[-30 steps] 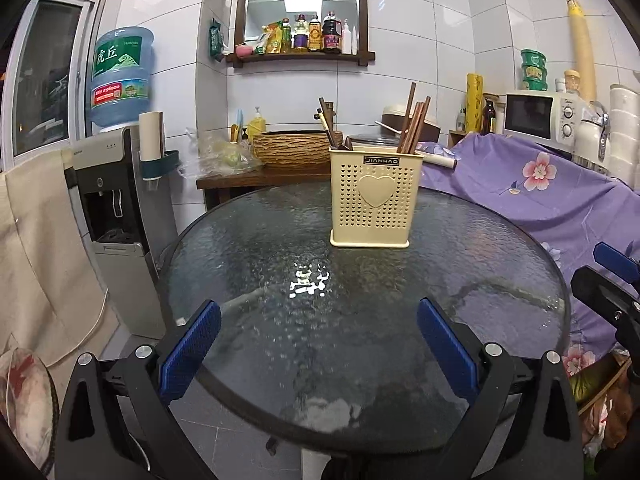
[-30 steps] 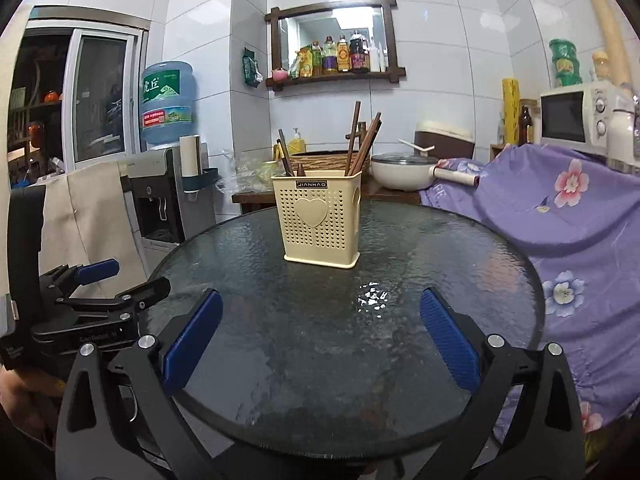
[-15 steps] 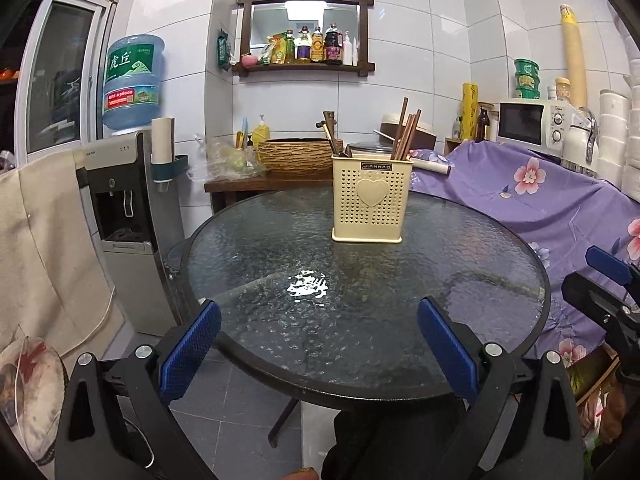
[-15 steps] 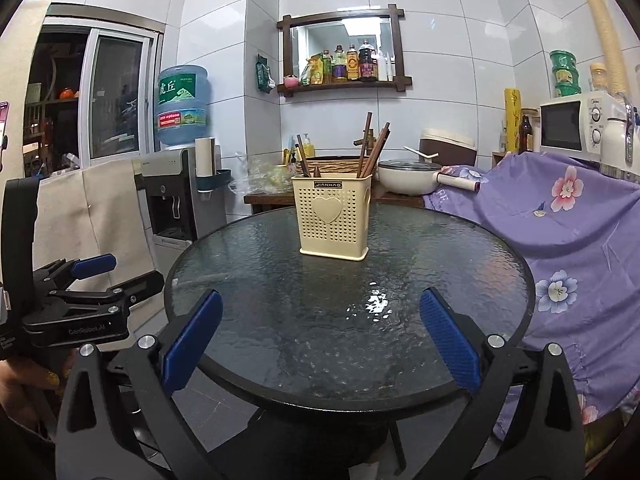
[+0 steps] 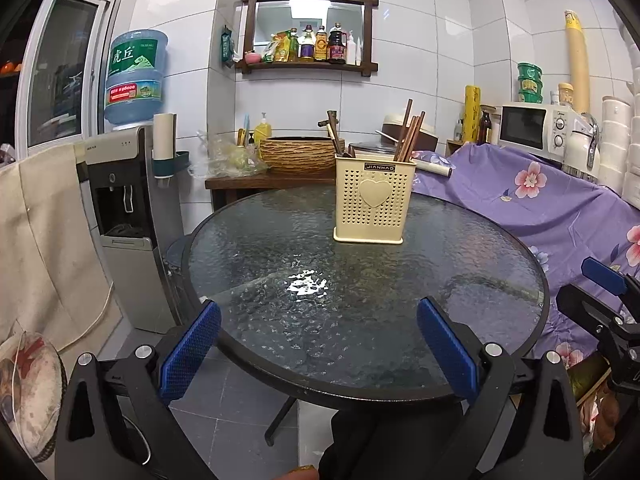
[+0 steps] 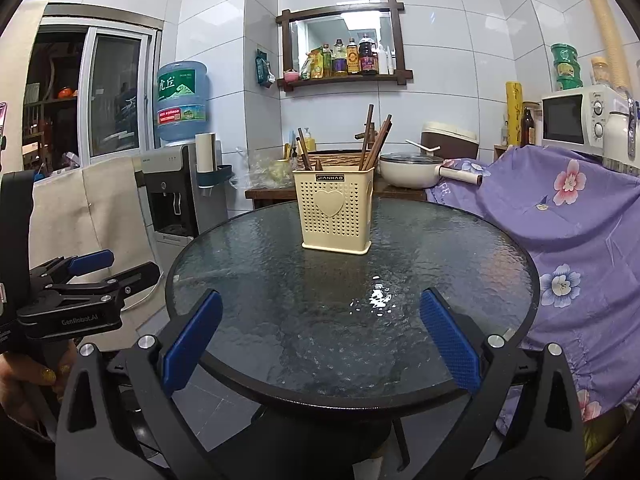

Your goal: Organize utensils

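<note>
Chopsticks (image 5: 408, 136) stand upright in the cream holder (image 5: 370, 200) on the glass worktop (image 5: 360, 300); we note both tools, left (image 5: 318, 350) and right (image 6: 320, 340), released and empty.

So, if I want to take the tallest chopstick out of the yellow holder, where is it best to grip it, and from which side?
Probably grip the tallest chopstick on its bare upper end, coming from above. It stands almost upright in the holder, which hides its lower part, and only the tip rises free of the other chopsticks leaning beside it.
</note>
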A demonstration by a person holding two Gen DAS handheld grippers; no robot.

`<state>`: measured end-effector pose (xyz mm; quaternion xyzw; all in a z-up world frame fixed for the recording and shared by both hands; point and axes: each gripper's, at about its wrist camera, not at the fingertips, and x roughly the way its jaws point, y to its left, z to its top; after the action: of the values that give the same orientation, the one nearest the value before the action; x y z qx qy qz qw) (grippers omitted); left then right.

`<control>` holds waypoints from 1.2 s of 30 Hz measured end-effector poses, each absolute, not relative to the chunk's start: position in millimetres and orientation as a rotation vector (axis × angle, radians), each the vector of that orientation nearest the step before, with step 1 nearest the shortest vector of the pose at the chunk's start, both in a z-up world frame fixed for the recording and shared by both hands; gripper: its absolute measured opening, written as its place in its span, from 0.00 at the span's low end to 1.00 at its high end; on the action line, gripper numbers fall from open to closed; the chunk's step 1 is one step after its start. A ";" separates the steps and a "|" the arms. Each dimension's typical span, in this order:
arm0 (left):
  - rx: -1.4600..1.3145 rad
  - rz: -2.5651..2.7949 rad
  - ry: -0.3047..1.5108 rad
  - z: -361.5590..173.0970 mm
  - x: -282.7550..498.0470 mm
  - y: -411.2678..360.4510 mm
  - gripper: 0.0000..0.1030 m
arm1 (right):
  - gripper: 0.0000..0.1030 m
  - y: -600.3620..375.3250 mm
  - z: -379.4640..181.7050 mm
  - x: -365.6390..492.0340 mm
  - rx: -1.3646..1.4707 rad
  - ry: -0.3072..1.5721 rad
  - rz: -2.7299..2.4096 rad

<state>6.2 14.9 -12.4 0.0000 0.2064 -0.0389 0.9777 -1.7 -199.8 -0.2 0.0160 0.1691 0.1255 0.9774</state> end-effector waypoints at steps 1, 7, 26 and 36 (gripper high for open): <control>0.003 -0.077 0.418 -12.6 6.8 14.5 0.94 | 0.94 -199.4 -0.5 -1.5 0.031 0.342 0.254; 0.004 -0.074 0.421 -14.3 6.7 14.5 0.94 | 0.94 -196.6 -1.2 -1.3 0.025 0.345 0.259; 0.016 -0.054 0.435 -16.2 7.3 14.1 0.94 | 0.94 -193.6 -1.5 -2.9 0.027 0.350 0.267; 0.026 -0.049 0.463 -20.0 9.7 13.7 0.94 | 0.94 -192.8 -2.9 -1.9 0.023 0.353 0.269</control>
<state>9.7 13.7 -20.0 0.0128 0.2293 -0.0245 0.9730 -1.9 -192.8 -2.9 0.0114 0.1753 0.1336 0.9754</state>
